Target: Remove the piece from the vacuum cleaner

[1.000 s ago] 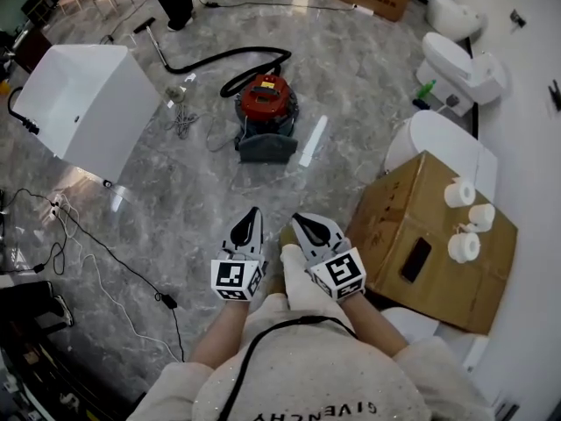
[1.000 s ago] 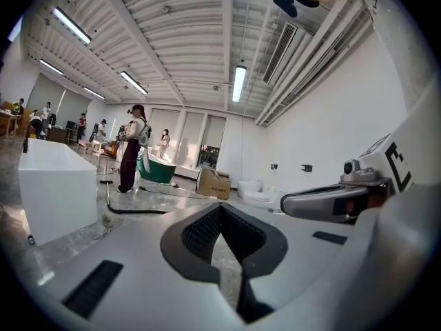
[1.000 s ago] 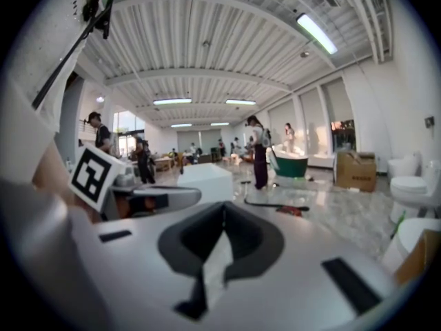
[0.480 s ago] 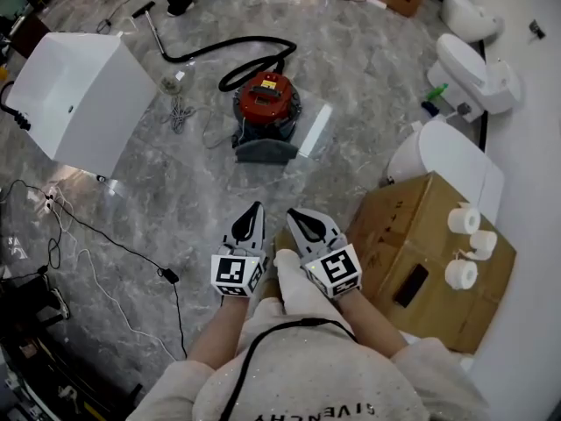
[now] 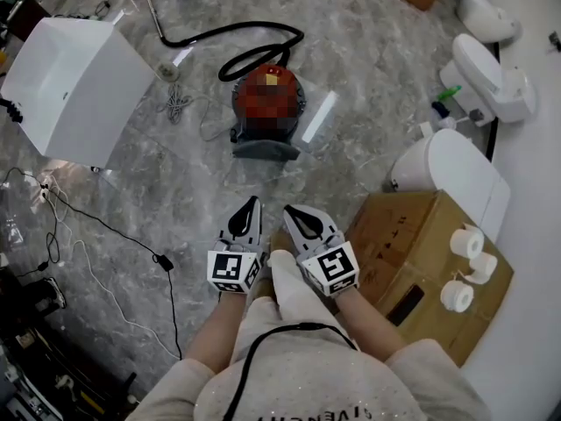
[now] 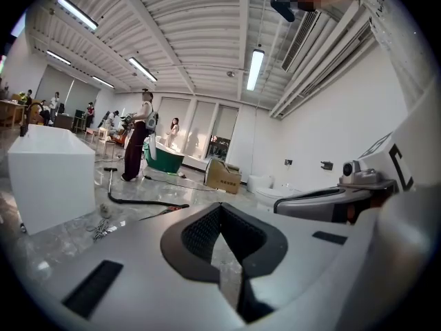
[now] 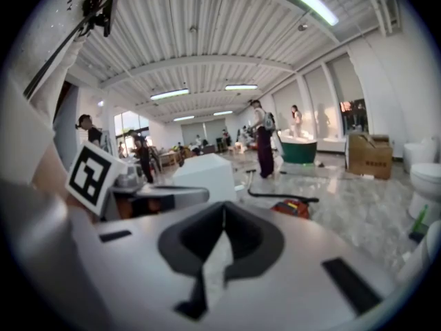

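we hold the left gripper [image 5: 252, 207] and right gripper [image 5: 294, 216] closed and empty, side by side near our body. the red vacuum cleaner [image 5: 266, 105] sits on the marble floor [image 5: 377, 68] well ahead, about equally far from both, its black hose [image 5: 259, 44] looping away beyond it. its top is blurred, so we cannot tell which piece comes off.

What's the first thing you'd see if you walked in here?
The red vacuum cleaner in the middle of the grey floor, with its black hose curling behind it. Nearer the person, the left gripper and right gripper sit side by side, both shut and empty. A big white block stands to the left, and a cardboard box with paper rolls on top to the right.
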{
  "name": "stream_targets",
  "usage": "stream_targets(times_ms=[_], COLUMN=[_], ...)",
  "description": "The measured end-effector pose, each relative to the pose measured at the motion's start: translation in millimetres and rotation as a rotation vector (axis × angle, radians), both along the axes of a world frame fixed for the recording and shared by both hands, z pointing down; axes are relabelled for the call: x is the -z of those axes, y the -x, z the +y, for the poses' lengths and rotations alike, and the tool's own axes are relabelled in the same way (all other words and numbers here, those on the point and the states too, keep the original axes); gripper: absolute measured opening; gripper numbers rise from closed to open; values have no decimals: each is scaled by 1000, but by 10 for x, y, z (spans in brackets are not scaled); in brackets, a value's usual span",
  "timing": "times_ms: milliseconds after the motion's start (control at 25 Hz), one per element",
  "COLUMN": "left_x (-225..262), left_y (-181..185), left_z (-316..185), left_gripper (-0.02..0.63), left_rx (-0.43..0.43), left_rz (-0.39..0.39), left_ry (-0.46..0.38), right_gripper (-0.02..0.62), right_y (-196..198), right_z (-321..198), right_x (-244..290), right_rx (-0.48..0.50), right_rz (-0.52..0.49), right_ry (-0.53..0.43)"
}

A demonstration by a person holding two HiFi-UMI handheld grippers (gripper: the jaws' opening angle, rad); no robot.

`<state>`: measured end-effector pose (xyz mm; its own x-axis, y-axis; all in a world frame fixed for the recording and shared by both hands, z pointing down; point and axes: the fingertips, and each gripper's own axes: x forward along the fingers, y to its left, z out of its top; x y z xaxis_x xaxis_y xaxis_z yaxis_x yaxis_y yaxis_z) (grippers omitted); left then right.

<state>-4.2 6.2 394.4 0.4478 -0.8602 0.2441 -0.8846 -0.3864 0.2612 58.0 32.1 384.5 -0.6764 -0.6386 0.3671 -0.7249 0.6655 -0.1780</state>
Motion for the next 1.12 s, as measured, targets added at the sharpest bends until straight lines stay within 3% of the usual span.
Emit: stream_targets(times_ms=[400,760,1120], left_x=[-257,-557,-1003], left_y=[-98,-131,-154], left_z=[-429,-757,-1109], left_gripper=[21,21,21], left_rx=[9,-9,-141], left_rz=[12,5,-9], left_ry=[33,71,111], right_gripper=[14,14,15], right_y=[-25,-116,62], right_z=[-451,-842,-1188], right_x=[-291,-617,-927], right_rx=[31,-14,-15], right_rz=[-12,-8,35], right_ry=[37,70,86])
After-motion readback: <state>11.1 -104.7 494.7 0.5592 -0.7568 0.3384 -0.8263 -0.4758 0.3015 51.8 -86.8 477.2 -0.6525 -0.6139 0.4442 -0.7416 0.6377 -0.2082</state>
